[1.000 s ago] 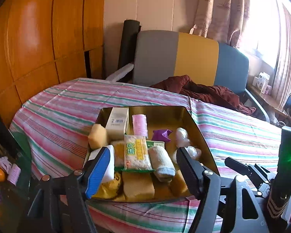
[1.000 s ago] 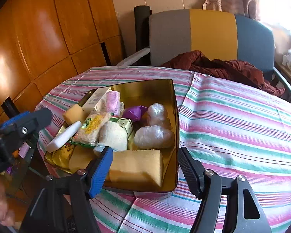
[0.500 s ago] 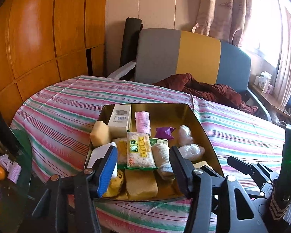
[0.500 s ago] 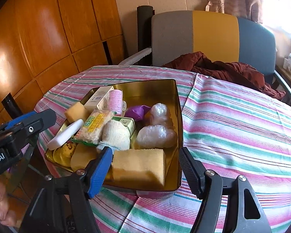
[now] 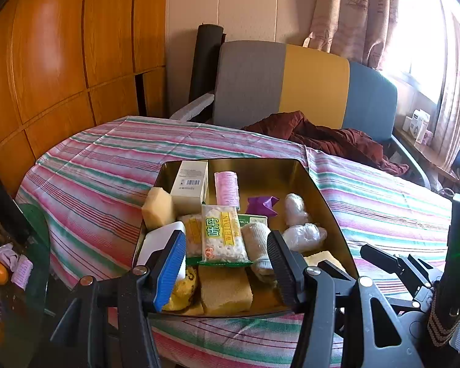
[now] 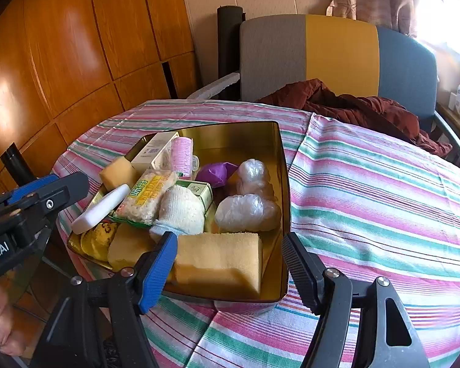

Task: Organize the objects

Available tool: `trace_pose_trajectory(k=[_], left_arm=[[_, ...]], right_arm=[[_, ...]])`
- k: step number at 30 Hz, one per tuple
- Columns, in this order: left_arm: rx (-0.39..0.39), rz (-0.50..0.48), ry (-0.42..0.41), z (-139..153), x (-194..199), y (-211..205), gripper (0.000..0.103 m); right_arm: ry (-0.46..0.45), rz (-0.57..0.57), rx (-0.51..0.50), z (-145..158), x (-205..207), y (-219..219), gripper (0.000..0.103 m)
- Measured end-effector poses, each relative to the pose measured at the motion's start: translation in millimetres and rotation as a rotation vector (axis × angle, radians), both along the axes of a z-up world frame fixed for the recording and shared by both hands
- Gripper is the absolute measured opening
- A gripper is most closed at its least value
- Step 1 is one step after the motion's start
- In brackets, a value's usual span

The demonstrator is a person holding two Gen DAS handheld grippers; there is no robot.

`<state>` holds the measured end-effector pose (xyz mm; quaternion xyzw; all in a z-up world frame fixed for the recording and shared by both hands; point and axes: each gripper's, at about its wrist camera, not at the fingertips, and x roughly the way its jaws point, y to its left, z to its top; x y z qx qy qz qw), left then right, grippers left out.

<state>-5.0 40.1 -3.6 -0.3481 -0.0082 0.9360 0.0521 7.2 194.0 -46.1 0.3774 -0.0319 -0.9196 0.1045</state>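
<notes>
A gold metal tin [image 5: 319,184] [image 6: 279,141] sits on the striped tablecloth, full of small items. It holds yellow sponges [image 6: 220,263] [image 5: 158,207], a snack packet [image 5: 220,233] [image 6: 147,194], a white box [image 5: 190,181], a pink roll [image 5: 227,184], a purple wrapper [image 5: 262,204], plastic-wrapped lumps [image 6: 247,213], a rolled sock [image 6: 182,210] and a white bar [image 6: 99,208]. My left gripper [image 5: 225,263] is open and empty over the tin's near edge. My right gripper [image 6: 230,260] is open and empty, its jaws either side of the big sponge at the tin's near corner, not touching.
A round table with a striped cloth [image 6: 368,190] carries the tin. A grey, yellow and blue chair [image 5: 306,82] with a dark red garment [image 5: 328,138] stands behind it. A wooden panel wall [image 5: 61,61] is at the left. A low glass shelf with small items [image 5: 6,263] is at the far left.
My left gripper has narrowed its jaws somewhat and pulled back a little from the tin. My right gripper has shifted only slightly. The items in the tin have not moved.
</notes>
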Motion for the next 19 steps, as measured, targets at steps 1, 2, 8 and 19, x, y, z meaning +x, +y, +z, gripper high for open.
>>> trace_pose_trajectory(k=[1,2,8,19], left_arm=[[0.000,0.000,-0.001,-0.4,-0.1,-0.1,0.056],[0.001,-0.002,-0.002,-0.6,-0.9,-0.4,0.056],[0.011,-0.006,-0.014,-2.9,-4.3,-1.1,0.056],[0.002,0.008,0.006,-3.6,-7.1,-4.8,0.053]], right_arm=[[0.000,0.000,0.000,-0.2,-0.2,-0.1,0.072],[0.000,0.000,0.001,-0.4,-0.3,-0.2,0.072],[-0.004,0.002,0.004,-2.0,-1.4,-0.5,0.072],[0.018,-0.005,0.009,1.4,-0.3,0.3,0.072]])
